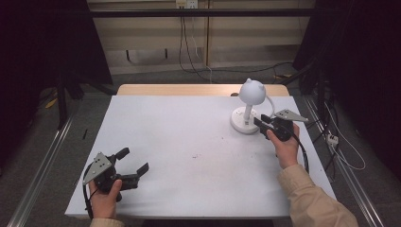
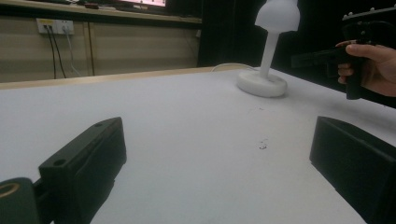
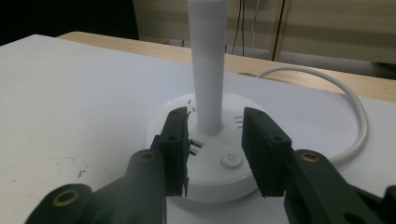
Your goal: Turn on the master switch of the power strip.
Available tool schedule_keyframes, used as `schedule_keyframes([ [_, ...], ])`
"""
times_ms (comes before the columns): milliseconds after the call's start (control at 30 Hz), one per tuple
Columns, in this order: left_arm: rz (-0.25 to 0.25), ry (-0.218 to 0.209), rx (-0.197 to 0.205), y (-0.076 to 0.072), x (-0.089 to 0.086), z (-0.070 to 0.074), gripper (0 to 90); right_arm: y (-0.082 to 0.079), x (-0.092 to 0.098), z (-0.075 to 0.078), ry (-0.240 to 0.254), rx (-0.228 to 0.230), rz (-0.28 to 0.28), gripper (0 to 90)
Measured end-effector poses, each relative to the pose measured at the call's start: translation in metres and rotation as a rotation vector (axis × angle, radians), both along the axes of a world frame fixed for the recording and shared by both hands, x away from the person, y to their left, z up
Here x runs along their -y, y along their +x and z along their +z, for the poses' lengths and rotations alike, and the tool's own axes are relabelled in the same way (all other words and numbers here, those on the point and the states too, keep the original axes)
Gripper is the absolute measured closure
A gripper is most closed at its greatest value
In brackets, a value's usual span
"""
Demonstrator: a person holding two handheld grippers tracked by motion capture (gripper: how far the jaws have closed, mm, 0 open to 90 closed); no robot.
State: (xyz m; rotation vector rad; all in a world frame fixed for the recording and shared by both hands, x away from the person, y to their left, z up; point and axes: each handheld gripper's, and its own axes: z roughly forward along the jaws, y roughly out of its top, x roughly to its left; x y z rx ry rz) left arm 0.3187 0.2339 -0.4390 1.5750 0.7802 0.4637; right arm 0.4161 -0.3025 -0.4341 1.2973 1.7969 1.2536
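Right gripper (image 3: 215, 149), jaws apart, straddles the lamp (image 3: 208, 135) base; white cable (image 3: 345, 102) at two o'clock; left gripper (image 1: 135, 163) gapes.

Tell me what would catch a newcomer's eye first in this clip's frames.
First, the white desk lamp with a rounded, eared head, standing at the far right of the white table. Next, the right hand-held gripper, its black jaws open over the lamp's round base, either side of the stem and near the power button. The left hand-held gripper sits open at the near left corner, with nothing between its jaws.
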Motion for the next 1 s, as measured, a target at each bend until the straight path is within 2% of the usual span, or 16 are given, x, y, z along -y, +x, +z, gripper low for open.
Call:
schedule_keyframes([
  [467,-0.005,-0.003,-0.003,0.0,0.0,0.0,3.4,0.003,0.003,-0.004,-0.025,-0.021,0.006,70.1],
  [633,-0.009,0.002,-0.003,0.0,0.001,0.0,3.6,0.005,0.002,-0.002,-0.052,-0.032,0.012,73.0],
  [1000,-0.008,-0.003,-0.006,0.0,0.0,0.0,3.6,0.011,0.001,0.003,-0.032,-0.043,0.01,77.2],
])
